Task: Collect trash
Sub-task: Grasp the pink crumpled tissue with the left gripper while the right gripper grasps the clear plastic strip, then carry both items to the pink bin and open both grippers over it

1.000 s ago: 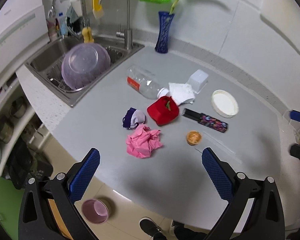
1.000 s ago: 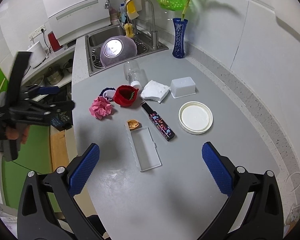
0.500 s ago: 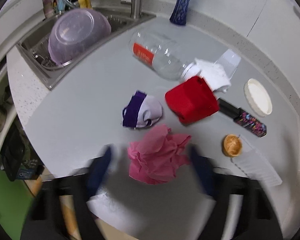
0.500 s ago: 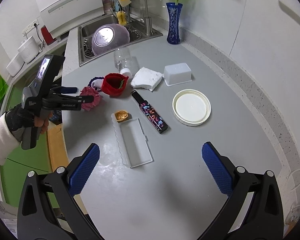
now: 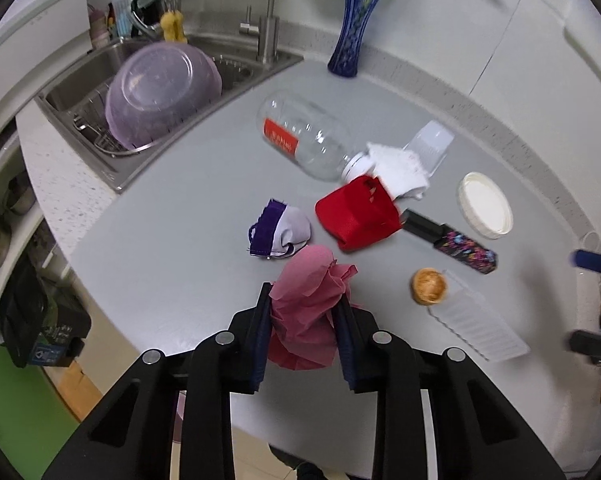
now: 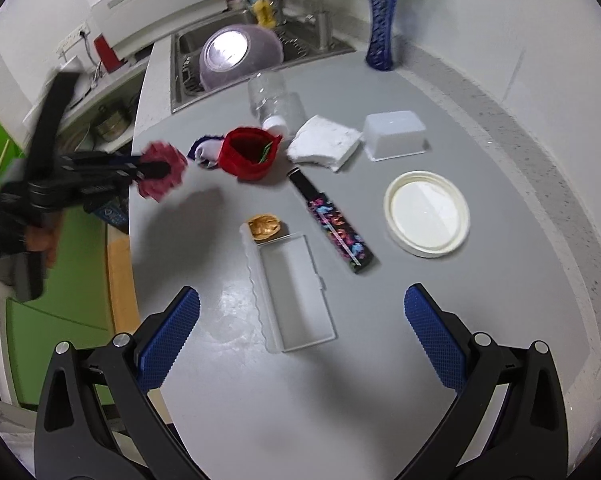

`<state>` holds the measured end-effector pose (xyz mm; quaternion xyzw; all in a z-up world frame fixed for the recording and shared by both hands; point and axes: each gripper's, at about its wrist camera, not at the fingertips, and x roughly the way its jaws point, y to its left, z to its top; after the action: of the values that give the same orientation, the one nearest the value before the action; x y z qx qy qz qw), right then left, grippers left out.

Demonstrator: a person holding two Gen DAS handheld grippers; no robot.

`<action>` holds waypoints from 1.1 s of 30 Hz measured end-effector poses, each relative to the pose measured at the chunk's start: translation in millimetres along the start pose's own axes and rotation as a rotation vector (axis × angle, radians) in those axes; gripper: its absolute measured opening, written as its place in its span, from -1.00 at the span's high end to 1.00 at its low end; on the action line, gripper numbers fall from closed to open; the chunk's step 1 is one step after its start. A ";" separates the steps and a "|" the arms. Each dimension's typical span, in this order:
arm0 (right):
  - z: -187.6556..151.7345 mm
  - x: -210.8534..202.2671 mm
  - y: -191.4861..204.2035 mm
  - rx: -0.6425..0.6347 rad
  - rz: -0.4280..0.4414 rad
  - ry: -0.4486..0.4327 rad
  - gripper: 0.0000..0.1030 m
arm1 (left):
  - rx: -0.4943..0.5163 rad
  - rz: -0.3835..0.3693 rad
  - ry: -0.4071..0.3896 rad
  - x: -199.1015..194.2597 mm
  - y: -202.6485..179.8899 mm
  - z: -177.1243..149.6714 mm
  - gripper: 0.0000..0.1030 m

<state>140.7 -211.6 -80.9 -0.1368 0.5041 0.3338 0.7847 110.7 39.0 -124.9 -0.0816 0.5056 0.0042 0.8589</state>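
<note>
**Pink paper wad caught in our left gripper**

Our left gripper (image 5: 303, 312) has just been closing, and its jaws now pinch the crumpled pink paper wad (image 5: 306, 304) near the front edge of the grey tabletop (image 5: 188, 216). Just beyond the wad lie a purple-and-white cloth bundle (image 5: 278, 234) and a red fabric pouch (image 5: 358, 218), with a clear plastic bottle (image 5: 304, 140) on its side behind them. Our right gripper (image 6: 300, 336) hangs above the tabletop with its jaws spread wide and nothing between them; ahead of it lies a clear rectangular plastic case (image 6: 296, 292), touching a small golden crumpled wrapper (image 6: 265, 227), and a black floral-patterned stick (image 6: 332, 220) lies beside a round white lid (image 6: 426, 214).
</note>
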 end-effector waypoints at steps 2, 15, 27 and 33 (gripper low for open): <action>2.1 11.9 5.7 -0.023 0.010 0.023 -0.95 | 0.004 -0.005 -0.015 -12.4 -1.8 -1.4 0.44; -7.3 74.6 28.3 -0.120 0.076 0.183 0.84 | -0.034 -0.022 -0.048 -49.3 4.2 -20.7 0.44; 6.4 8.3 49.3 -0.179 0.088 0.048 0.87 | -0.127 0.000 -0.099 -95.4 25.5 -60.5 0.44; 35.8 -12.8 109.7 -0.270 0.137 -0.044 0.87 | -0.209 0.072 -0.143 -141.4 62.5 -93.4 0.44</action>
<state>89.6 -115.7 -40.0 -0.1991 0.4453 0.4542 0.7455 -45.1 97.8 -54.9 -0.1521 0.4424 0.0935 0.8789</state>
